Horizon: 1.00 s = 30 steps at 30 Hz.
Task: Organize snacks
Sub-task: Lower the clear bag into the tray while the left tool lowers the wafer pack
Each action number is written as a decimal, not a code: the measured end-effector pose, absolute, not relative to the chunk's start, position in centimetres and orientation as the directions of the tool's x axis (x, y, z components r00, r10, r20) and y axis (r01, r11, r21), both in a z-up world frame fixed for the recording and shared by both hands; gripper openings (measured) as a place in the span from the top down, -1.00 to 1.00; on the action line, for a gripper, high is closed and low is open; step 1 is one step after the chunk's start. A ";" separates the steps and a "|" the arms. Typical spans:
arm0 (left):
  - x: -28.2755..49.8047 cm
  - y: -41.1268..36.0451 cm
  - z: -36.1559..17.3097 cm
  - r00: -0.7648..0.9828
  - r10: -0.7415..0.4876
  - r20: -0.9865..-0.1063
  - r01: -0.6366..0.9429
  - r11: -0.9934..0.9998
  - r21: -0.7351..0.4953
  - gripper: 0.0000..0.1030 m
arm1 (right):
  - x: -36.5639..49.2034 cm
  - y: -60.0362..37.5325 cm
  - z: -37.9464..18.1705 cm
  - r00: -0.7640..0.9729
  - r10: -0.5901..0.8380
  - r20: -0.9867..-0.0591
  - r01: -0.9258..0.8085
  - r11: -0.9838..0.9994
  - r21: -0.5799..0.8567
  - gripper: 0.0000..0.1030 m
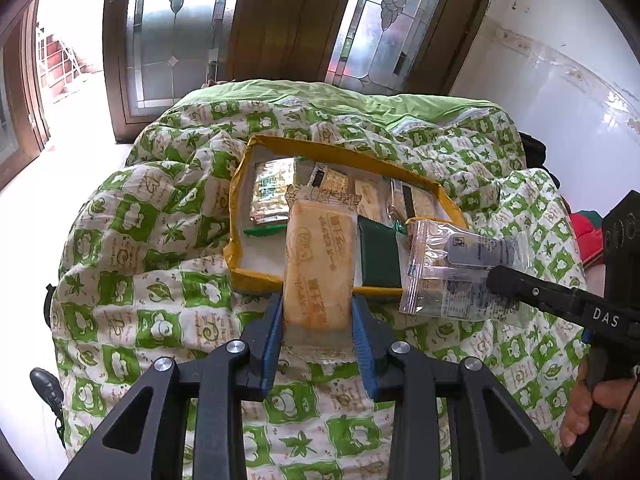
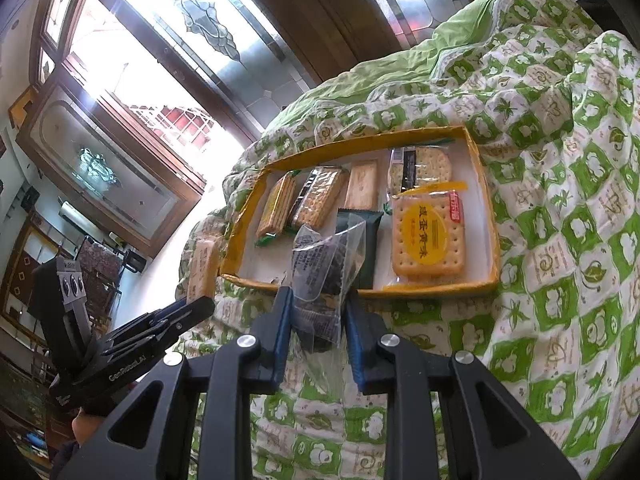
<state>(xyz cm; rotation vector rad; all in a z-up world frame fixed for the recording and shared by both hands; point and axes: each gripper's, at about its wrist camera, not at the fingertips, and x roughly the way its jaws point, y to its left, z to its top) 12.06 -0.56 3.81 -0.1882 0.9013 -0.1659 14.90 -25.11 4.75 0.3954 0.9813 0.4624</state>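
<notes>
My left gripper [image 1: 318,320] is shut on a tan biscuit pack [image 1: 320,264] and holds it over the near edge of a yellow-rimmed tray [image 1: 240,196]. My right gripper [image 2: 318,316] is shut on a clear bag of dark cookies [image 2: 326,276], held above the tray's near rim [image 2: 490,286]. That bag also shows in the left wrist view [image 1: 460,268], at the tip of the right gripper [image 1: 496,280]. The tray holds several cracker packs, among them a large yellow-label pack [image 2: 428,232] and a dark green pack [image 2: 372,240].
The tray lies on a rumpled green and white quilt [image 1: 160,280]. Wooden doors with leaded glass [image 1: 180,32] stand behind, a white wall [image 1: 560,100] to the right. A red item [image 1: 586,236] lies at the quilt's right edge.
</notes>
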 end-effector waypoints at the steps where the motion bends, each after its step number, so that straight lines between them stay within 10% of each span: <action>1: 12.3 -0.5 3.9 0.610 -0.220 -0.761 0.063 0.971 -0.230 0.34 | 15.2 -25.1 4.7 0.472 0.539 -0.698 -0.192 0.835 0.515 0.52; 30: 19.1 -1.7 2.2 0.564 -0.241 -0.790 0.087 0.969 -0.233 0.34 | 20.6 -22.5 1.2 0.404 0.563 -0.721 -0.199 0.824 0.531 0.52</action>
